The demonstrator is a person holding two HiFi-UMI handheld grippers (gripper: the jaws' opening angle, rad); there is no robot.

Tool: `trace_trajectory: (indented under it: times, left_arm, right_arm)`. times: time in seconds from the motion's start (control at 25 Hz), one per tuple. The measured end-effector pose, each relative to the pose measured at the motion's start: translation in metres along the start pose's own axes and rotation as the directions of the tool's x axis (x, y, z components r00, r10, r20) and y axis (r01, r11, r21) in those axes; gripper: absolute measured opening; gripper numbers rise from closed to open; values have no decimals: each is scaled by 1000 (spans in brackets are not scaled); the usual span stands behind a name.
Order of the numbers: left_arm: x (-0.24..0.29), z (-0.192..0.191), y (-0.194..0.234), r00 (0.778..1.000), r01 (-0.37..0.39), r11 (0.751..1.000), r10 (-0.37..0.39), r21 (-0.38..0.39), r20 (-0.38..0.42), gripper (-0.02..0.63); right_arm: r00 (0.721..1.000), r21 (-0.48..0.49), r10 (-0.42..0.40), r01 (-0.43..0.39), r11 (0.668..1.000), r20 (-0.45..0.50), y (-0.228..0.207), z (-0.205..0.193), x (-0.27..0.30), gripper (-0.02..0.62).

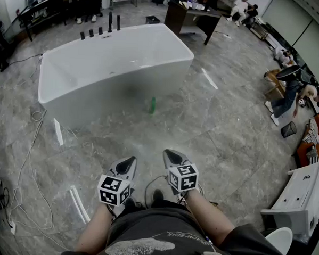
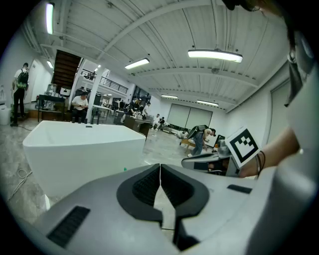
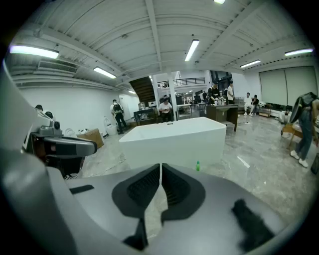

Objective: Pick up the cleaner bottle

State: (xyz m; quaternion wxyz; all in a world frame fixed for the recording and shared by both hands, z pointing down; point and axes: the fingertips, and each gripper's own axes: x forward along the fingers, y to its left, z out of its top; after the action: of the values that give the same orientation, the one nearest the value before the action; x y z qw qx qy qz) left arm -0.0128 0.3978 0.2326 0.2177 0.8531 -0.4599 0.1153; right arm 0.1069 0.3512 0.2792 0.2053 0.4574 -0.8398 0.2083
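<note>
The cleaner bottle is small and green. It stands upright on the grey stone floor, close to the front wall of a white bathtub. It shows as a green speck in the right gripper view and barely in the left gripper view. My left gripper and right gripper are held side by side in front of my body, well short of the bottle and pointing toward it. Both are shut with nothing between the jaws, as each gripper's own view shows.
Cables trail over the floor at the left, beside a white strip. A white cabinet stands at the right. People sit at the far right, and a dark desk is behind the tub.
</note>
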Motion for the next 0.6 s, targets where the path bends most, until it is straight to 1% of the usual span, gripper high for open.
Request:
trace_trajectory:
  times: [0.12, 0.28, 0.52, 0.6]
  left_arm:
    - [11, 4, -12, 1000, -5, 1000, 5, 21, -14, 15]
    - [27, 11, -25, 1000, 0, 1000, 0, 14, -7, 15]
    - [52, 11, -45, 999, 18, 999, -17, 39, -32, 15]
    - [59, 10, -47, 999, 18, 999, -16, 47, -47, 15]
  right_arm:
    - [1000, 24, -3, 3, 1000, 0, -15, 1, -8, 32]
    - [1000, 32, 9, -9, 999, -1, -32, 3, -9, 32]
    - [1000, 42, 22, -22, 999, 17, -55, 3, -14, 32]
    - [999, 64, 25, -27, 998, 29, -64, 4, -17, 32]
